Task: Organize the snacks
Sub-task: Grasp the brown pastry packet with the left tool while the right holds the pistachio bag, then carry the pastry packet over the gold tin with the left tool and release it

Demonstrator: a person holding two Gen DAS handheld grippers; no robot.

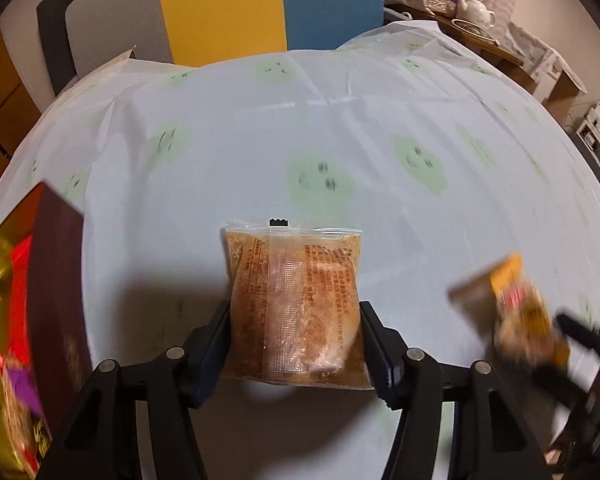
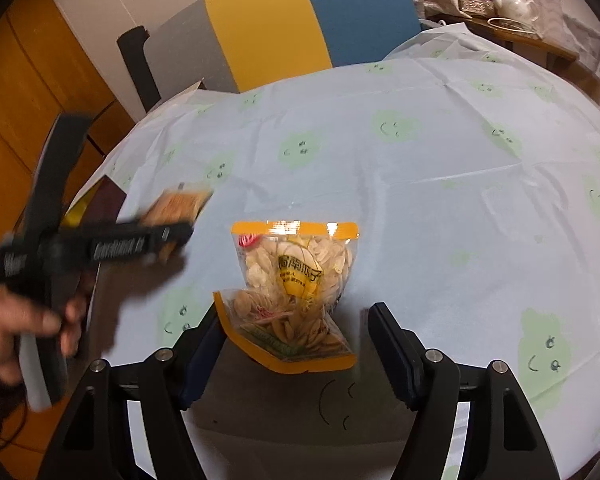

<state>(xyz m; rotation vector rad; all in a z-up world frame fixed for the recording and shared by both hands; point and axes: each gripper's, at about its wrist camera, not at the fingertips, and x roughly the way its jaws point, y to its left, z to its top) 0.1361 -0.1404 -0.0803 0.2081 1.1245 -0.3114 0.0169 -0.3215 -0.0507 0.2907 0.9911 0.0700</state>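
In the left wrist view my left gripper (image 1: 294, 312) is shut on a clear packet of brown crumbly snack (image 1: 296, 300), one pad pressed on each side. It holds the packet above the table. From the right wrist view this gripper (image 2: 176, 224) is a blur at the left, packet (image 2: 178, 204) at its tip. My right gripper (image 2: 296, 320) stands open around a yellow-edged packet of pale seeds (image 2: 296, 260) that is twisted at its middle. Its left finger touches the packet's corner and a gap shows at the right finger. A dark red box (image 1: 56, 280) with a gold inside holds several snacks.
A pale blue tablecloth (image 2: 440, 200) with green smiling faces covers the table. A black chair back (image 2: 138, 64) stands behind it. A side table with a white teapot (image 1: 478, 10) is at the far right. A person's hand (image 2: 16, 324) grips the left tool.
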